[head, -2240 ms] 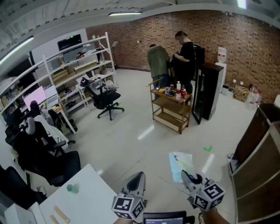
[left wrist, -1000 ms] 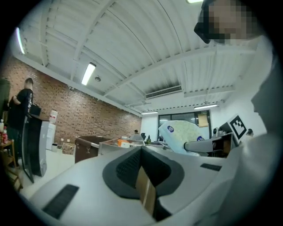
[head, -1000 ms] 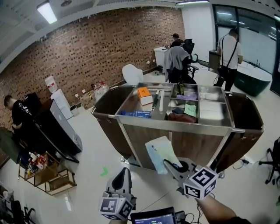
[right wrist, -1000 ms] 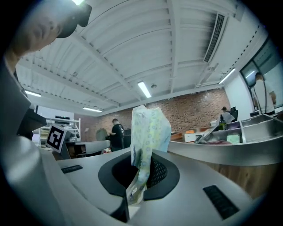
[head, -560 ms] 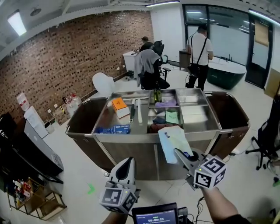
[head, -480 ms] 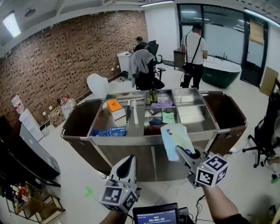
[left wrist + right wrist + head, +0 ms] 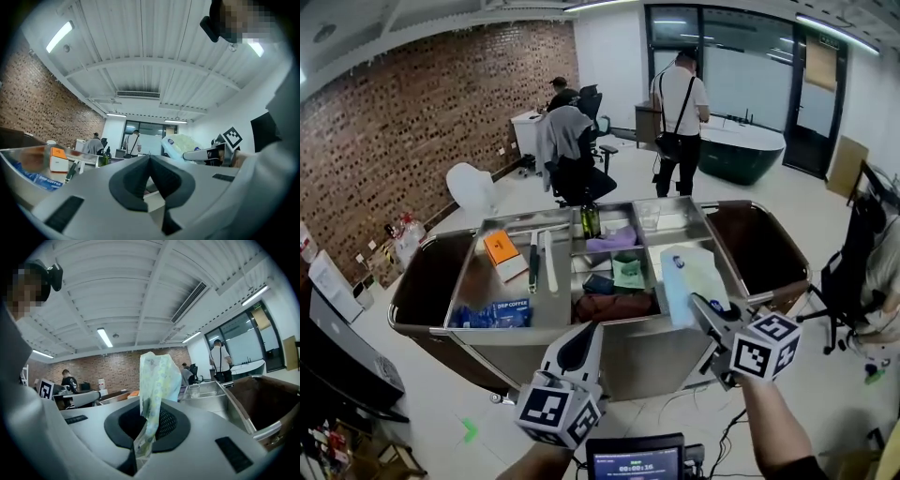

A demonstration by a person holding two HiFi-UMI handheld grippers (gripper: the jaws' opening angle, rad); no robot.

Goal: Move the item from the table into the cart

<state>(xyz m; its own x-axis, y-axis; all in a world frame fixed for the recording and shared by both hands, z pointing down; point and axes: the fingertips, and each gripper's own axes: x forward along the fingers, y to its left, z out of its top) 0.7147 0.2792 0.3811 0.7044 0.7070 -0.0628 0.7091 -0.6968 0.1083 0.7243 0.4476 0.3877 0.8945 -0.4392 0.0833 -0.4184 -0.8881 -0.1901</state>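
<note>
My right gripper (image 7: 701,307) is shut on the lower edge of a pale green and white plastic packet (image 7: 686,278), which stands up over the front right rim of the steel cart (image 7: 487,332). In the right gripper view the packet (image 7: 157,378) rises from between the closed jaws of the right gripper (image 7: 144,430). My left gripper (image 7: 589,333) hangs shut and empty just before the cart's front wall. The left gripper view shows the left gripper (image 7: 150,160) with its jaws together, and the packet (image 7: 180,143) off to the right.
The cart's trays hold an orange box (image 7: 499,248), a blue packet (image 7: 492,314), a green bottle (image 7: 591,220), a glass (image 7: 649,216) and cloths. Brown bins flank it. A standing person (image 7: 680,103) and a seated person (image 7: 567,141) are behind; an office chair (image 7: 853,272) stands right.
The view has swung from the open floor and shelves round to the cart, which has come closer. The right gripper has carried the packet up to the cart's front rim.
</note>
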